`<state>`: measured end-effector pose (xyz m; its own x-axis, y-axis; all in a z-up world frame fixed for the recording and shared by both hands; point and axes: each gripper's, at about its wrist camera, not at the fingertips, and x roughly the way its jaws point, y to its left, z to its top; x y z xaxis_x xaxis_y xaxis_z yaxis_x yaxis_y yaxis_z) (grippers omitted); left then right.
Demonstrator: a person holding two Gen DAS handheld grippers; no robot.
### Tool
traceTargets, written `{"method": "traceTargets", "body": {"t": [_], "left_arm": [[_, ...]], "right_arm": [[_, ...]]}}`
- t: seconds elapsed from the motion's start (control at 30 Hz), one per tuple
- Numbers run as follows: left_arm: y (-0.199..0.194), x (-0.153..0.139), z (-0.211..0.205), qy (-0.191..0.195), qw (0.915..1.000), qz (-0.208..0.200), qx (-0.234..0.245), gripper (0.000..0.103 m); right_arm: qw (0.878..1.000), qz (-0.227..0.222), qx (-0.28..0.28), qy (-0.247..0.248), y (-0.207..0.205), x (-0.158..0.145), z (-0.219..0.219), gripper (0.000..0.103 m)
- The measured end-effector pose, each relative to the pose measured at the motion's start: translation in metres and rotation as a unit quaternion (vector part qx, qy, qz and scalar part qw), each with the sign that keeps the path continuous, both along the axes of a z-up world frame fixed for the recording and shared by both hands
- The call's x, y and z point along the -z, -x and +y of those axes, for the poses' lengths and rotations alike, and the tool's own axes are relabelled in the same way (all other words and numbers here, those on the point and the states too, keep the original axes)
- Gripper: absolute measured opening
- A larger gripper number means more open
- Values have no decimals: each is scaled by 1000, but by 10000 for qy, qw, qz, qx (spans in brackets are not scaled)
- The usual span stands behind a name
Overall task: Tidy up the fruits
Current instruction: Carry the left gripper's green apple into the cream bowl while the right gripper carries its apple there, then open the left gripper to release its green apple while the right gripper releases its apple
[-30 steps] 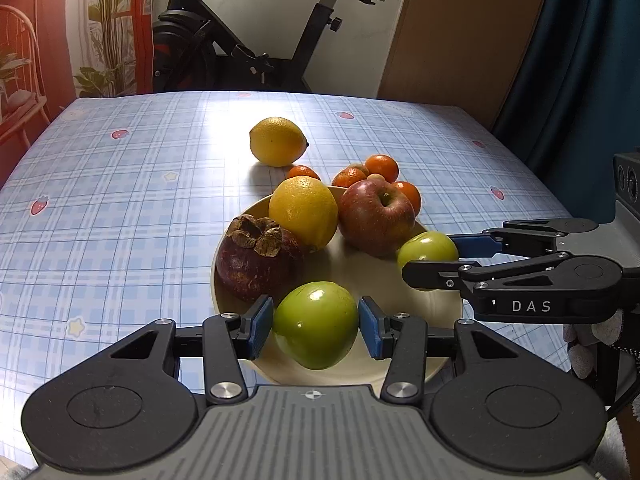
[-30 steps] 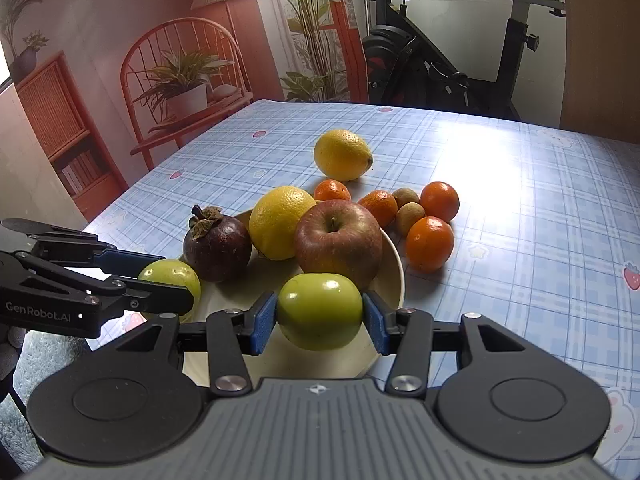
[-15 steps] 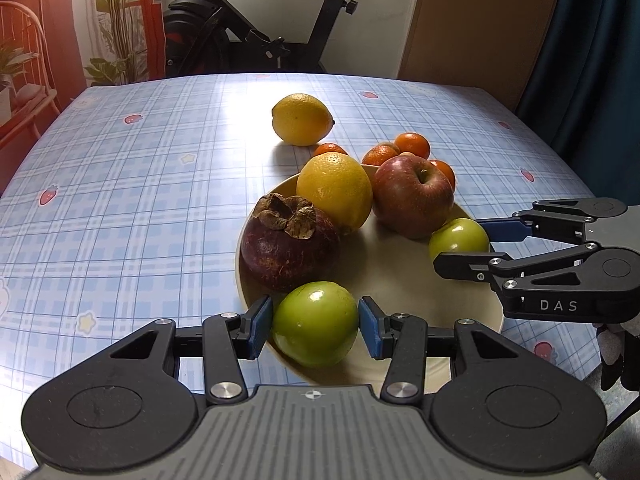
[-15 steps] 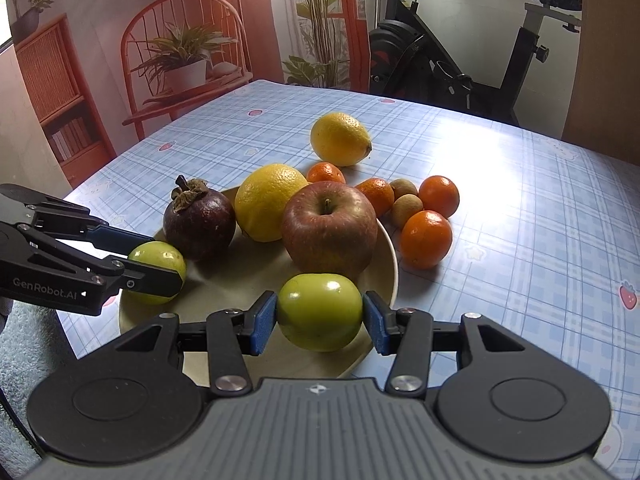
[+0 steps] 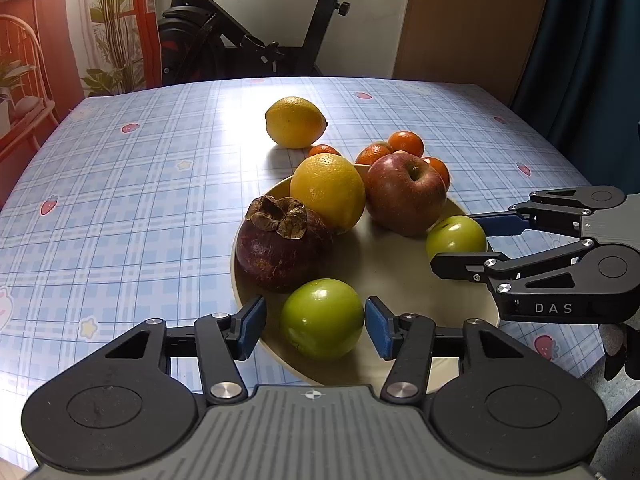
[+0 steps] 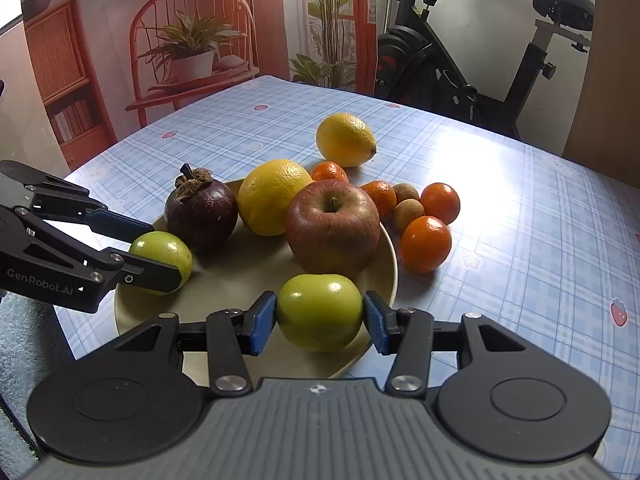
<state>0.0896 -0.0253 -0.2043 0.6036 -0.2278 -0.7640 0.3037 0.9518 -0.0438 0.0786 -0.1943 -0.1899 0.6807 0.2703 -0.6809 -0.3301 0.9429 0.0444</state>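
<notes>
So we're at the drop-off step for two green fruits. The left gripper (image 5: 314,322) has the near green fruit (image 5: 321,319) sitting on the plate (image 5: 400,276) beside the mangosteen (image 5: 282,248), and its jaws are opening, with a gap showing on both sides of the fruit. The right gripper (image 6: 319,322) is clamped on the other green fruit (image 6: 319,311) at the plate's near edge, in front of the apple (image 6: 332,226). Next, I'd guess, the left backs straight out without nudging anything and the right lets go. After that, the lemon (image 6: 346,140) and tangerines (image 6: 426,244) on the surface are left.
</notes>
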Motion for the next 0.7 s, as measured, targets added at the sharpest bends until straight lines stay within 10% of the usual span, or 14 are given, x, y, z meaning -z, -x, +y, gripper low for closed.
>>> {"method": "traceTargets", "body": {"t": [0.7], "left_arm": [[23, -32, -1, 277, 9952, -936, -8, 65]], "right_arm": [[9942, -512, 458, -827, 33, -24, -14, 50]]}}
